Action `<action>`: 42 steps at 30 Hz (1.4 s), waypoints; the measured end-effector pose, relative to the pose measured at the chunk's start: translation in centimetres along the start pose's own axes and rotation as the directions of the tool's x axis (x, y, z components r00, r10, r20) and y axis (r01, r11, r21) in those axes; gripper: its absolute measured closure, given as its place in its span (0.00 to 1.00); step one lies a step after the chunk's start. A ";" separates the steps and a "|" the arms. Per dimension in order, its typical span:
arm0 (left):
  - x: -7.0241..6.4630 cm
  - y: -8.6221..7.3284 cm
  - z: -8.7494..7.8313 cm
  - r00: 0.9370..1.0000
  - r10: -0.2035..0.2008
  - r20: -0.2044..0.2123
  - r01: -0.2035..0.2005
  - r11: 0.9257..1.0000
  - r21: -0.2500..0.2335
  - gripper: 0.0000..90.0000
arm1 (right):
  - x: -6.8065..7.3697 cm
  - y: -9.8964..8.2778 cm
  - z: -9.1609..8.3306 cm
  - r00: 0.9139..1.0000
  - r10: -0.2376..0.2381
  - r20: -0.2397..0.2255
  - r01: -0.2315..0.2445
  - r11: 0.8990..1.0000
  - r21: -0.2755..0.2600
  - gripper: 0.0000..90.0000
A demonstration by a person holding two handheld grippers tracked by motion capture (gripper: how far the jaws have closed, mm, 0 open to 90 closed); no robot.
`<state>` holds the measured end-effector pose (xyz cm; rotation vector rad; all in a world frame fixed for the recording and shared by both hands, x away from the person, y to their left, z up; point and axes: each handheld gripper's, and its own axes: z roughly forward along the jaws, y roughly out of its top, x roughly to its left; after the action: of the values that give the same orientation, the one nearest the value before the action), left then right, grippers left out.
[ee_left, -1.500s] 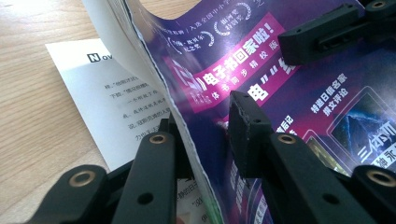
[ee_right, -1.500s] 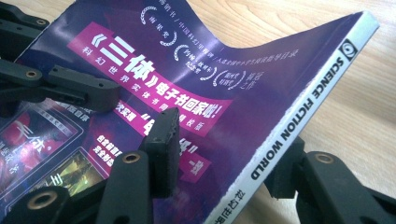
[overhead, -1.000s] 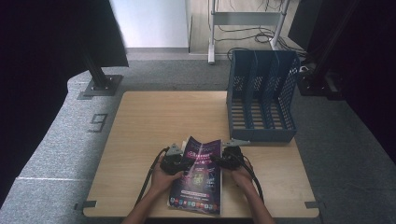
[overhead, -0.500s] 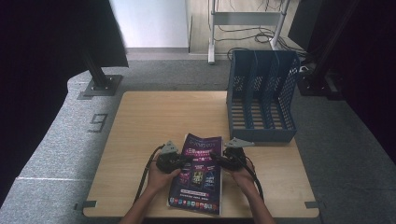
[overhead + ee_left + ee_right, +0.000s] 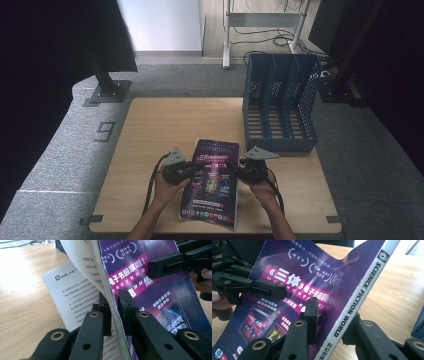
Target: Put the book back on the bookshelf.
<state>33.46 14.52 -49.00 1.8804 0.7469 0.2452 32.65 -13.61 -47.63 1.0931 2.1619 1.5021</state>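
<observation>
Since a second ago: both your grippers have lifted the glossy purple softcover magazine (image 5: 214, 182) at its far end, and their jaws have just been closing with its edges between them.
Left gripper (image 5: 113, 308): clamped on the magazine's open page edge; you can see the white printed pages (image 5: 75, 297) fanning out to its left over the light wooden table (image 5: 165, 125).
Right gripper (image 5: 332, 315): clamped on the spine side, one jaw on the purple cover, the other behind the grey-white spine strip (image 5: 362, 287).
Magazine position: stretched between your two grippers, far end raised and bowed, near end apparently low at the table's front edge.
Done so far: you have a two-sided grip and a partial lift.
Left to do: most likely carrying it to the blue-grey perforated plastic file rack (image 5: 280, 107), which stands well beyond your right gripper, and sliding it upright into one of its slots.
Rack state: slots look empty.
</observation>
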 end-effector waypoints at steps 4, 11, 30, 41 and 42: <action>-0.1 0.1 -0.2 1.000 0.006 0.001 -0.006 1.000 -0.011 0.92 | 0.1 0.1 -0.2 1.000 -0.006 -0.001 0.006 1.000 -0.005 0.79; -0.7 0.7 -0.9 0.999 0.034 -0.006 -0.034 0.999 -0.042 0.93 | 0.4 0.5 -0.9 1.000 -0.015 -0.005 0.015 0.999 -0.031 0.80; -1.3 1.8 -2.1 0.997 0.069 -0.028 -0.072 0.994 -0.084 0.95 | 1.0 1.4 -1.6 0.999 -0.052 -0.004 0.051 0.996 -0.072 0.81; -0.8 4.1 -2.1 0.993 0.082 -0.083 -0.092 0.988 -0.124 0.96 | 1.0 3.3 -1.4 0.993 -0.119 0.022 0.120 0.987 -0.106 0.82; -0.8 4.7 -2.0 0.991 0.092 -0.095 -0.104 0.986 -0.134 0.96 | 0.9 3.7 -1.5 0.992 -0.122 0.032 0.125 0.986 -0.114 0.82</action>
<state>33.64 14.40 -43.85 1.7855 0.6792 0.4344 32.66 -13.32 -43.54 0.9175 2.0573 1.5291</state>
